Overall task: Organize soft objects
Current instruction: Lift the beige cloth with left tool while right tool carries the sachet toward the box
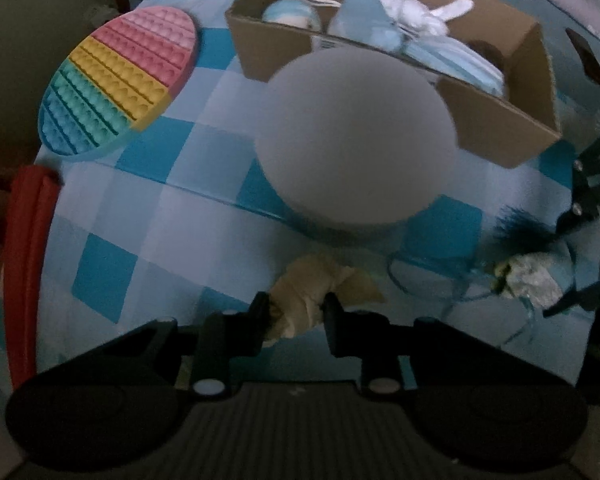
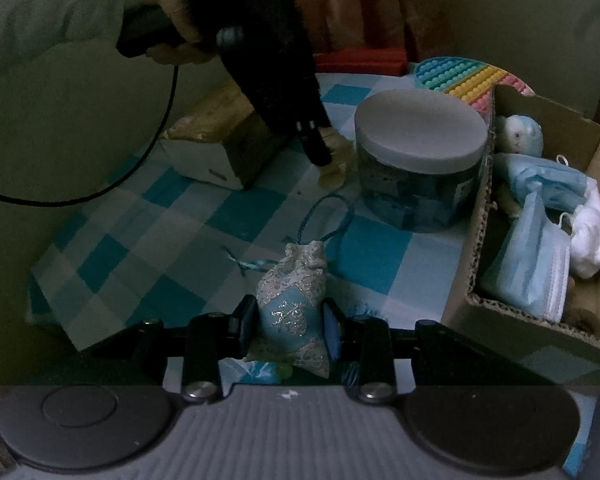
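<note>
Left gripper (image 1: 296, 312) is pinching the crumpled beige cloth scrap (image 1: 320, 288) lying on the blue checkered cloth (image 1: 148, 240). Right gripper (image 2: 288, 326) is squeezing the silvery-blue brocade pouch (image 2: 296, 304) around its middle. Both are looking light, squishy and drapey.

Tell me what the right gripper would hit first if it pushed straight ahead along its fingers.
The right gripper is shut on the brocade pouch. Straight ahead lies the checked cloth, then probably the lidded jar; depth is unclear.
</note>
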`<state>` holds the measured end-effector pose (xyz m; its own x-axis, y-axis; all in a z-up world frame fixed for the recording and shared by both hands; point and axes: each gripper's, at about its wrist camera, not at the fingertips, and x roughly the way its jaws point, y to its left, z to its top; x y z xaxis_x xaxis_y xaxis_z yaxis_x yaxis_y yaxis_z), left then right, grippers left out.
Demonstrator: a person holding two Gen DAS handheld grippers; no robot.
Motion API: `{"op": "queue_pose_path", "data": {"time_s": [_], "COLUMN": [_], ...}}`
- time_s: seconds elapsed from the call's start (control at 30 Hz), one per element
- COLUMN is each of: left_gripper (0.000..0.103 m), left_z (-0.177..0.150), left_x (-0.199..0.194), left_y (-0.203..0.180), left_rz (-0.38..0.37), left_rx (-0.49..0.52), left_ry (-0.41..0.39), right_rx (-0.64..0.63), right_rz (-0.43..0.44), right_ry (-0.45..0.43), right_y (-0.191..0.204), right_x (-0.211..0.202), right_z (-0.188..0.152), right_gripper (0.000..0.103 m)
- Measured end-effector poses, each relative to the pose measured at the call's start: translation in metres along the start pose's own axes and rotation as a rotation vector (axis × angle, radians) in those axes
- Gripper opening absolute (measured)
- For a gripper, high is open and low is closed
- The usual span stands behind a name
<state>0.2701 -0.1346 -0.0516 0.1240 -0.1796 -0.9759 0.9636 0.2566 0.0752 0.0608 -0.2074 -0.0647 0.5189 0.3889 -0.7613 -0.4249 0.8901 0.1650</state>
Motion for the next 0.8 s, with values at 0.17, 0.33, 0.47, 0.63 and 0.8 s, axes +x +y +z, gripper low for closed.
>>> {"op": "queue_pose_path", "data": {"time_s": [0.17, 0.33, 0.47, 0.63, 0.8], "left_gripper": [0.027, 0.027, 0.027, 0.027, 0.028], "left_z": [-0.006, -0.013, -0.017, -0.021, -0.026], "left_x": [-0.01, -0.023, -0.034, -0.045, -0.049], "left_y": [-0.013, -0.034, -0.05, -0.07, -0.085], "left_rz": [-0.001, 0.0, 0.008, 0.026, 0.024], "left_rx": [0.013, 0.04, 0.056, -0.002, -0.202], "left_ry": [0.018, 0.028, 0.02, -0.012, -0.034], "right_rx": [-0.015, -0.029, -0.049, -0.061, -0.087], "right_rz": [-0.006, -0.026, -0.053, -0.07, -0.073], "right_ry": [-0.015, -0.03, -0.047, -0.065, -0.074], "right_y": [0.006, 0.011, 0.013, 0.013, 0.015], "right_x": [-0.009, -0.022, -0.035, -0.048, -0.054], "right_z": [-0.001, 0.0, 0.001, 0.0, 0.0], "right_gripper": [0.04, 0.04, 0.04, 0.04, 0.04]}}
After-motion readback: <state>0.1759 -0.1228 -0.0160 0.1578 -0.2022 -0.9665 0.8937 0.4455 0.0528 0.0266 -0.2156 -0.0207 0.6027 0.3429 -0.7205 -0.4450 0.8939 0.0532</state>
